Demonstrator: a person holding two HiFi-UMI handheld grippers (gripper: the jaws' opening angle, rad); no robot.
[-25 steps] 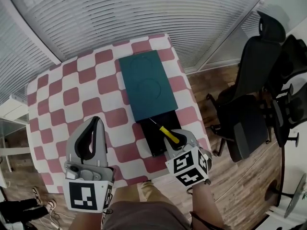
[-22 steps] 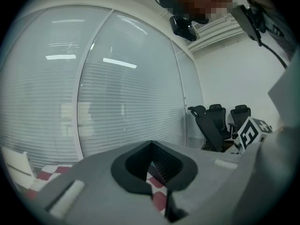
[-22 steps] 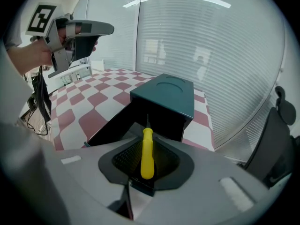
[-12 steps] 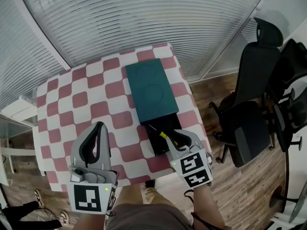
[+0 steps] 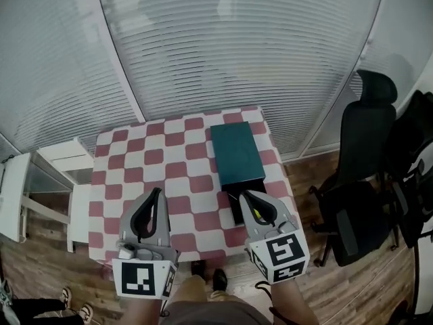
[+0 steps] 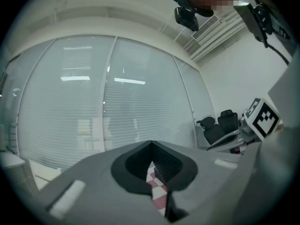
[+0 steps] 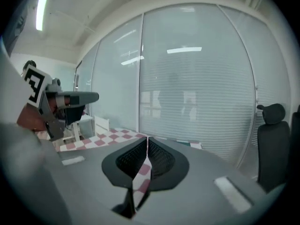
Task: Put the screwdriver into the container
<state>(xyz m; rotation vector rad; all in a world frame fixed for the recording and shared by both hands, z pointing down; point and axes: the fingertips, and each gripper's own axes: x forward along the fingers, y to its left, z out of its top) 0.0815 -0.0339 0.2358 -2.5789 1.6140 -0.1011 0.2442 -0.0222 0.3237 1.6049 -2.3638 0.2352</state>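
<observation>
The screwdriver (image 5: pixel 255 212) shows only as a sliver of yellow handle, seen through the right gripper (image 5: pixel 245 195) held above it; its shaft is hidden. It lies in the open black end of the container (image 5: pixel 236 207), whose teal lid (image 5: pixel 236 154) covers the far part. The container sits at the right side of the red-and-white checked table (image 5: pixel 135 156). Both the right gripper and the left gripper (image 5: pixel 157 192) are clenched, jaw tips meeting with nothing between them, held at the table's near edge. A black chair (image 5: pixel 365 120) stands to the right.
</observation>
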